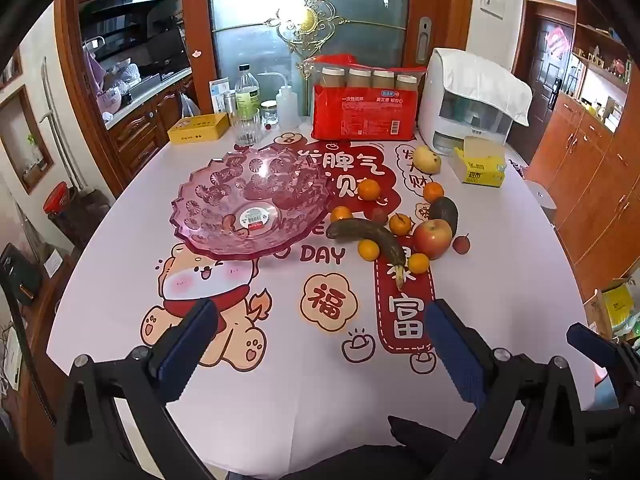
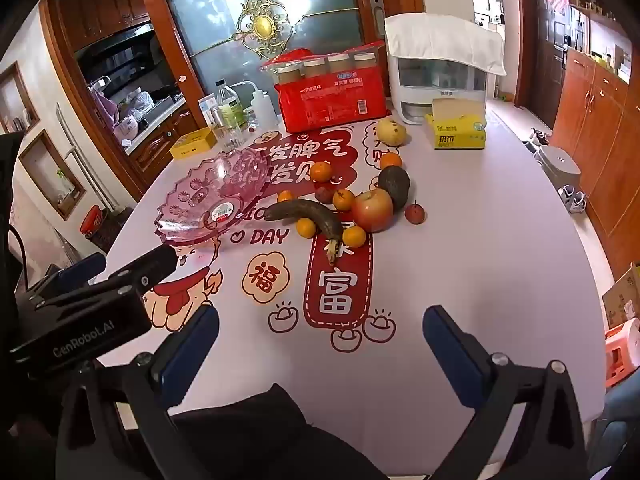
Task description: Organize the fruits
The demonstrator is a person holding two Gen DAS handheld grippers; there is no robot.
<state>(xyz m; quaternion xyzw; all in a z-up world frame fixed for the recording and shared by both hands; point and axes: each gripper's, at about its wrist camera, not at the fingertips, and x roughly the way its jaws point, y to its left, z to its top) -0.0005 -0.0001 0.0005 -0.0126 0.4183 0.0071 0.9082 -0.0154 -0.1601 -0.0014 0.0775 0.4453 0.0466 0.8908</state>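
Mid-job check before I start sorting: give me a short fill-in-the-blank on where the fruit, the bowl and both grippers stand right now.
1. The pink bowl holds ____ fruit so far.
2. The left gripper and right gripper both hang over the table with jaws ____.
3. The red apple rests against the dark ____, which lies behind it.
4. The blackened banana lies on the ____, outside the bowl.

Missing words: no; open; avocado; table

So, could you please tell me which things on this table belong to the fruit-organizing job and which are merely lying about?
Job: pink glass bowl; blackened banana; red apple; dark avocado; yellow pear; orange tangerines.
Lying about: red cup pack; yellow tissue box; clear bottle.
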